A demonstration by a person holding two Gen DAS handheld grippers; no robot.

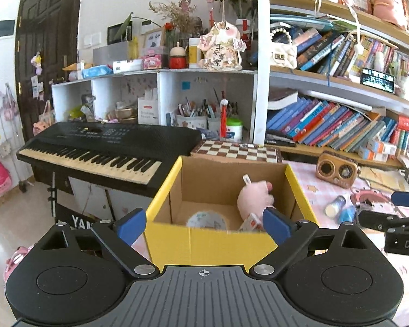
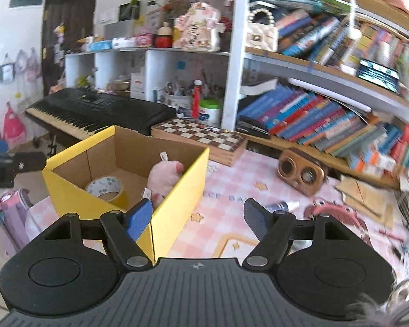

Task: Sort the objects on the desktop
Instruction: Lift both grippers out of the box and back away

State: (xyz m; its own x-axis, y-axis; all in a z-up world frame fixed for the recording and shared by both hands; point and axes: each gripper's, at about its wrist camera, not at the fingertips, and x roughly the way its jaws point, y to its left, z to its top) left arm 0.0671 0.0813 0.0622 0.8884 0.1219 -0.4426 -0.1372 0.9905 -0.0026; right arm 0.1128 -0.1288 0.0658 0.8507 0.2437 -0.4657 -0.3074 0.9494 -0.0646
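A yellow cardboard box (image 1: 204,245) stands open on the pink checked desk. Inside lie a pink plush toy (image 1: 255,197), a roll of tape (image 1: 207,219) and a small card. My left gripper (image 1: 204,227) is open and empty, its fingers straddling the box's near wall. In the right wrist view the box (image 2: 177,190) sits at the left with the plush (image 2: 165,178) and tape (image 2: 105,188) inside. My right gripper (image 2: 199,218) is open and empty beside the box's right corner. A small blue bottle (image 2: 282,206) lies on the desk ahead.
A wooden retro radio (image 2: 301,173) and a chessboard box (image 2: 201,139) stand behind. A pink pouch (image 2: 334,214) lies at the right. A black keyboard (image 1: 101,150) is left of the desk. Bookshelves fill the back. The right gripper shows in the left wrist view (image 1: 395,218).
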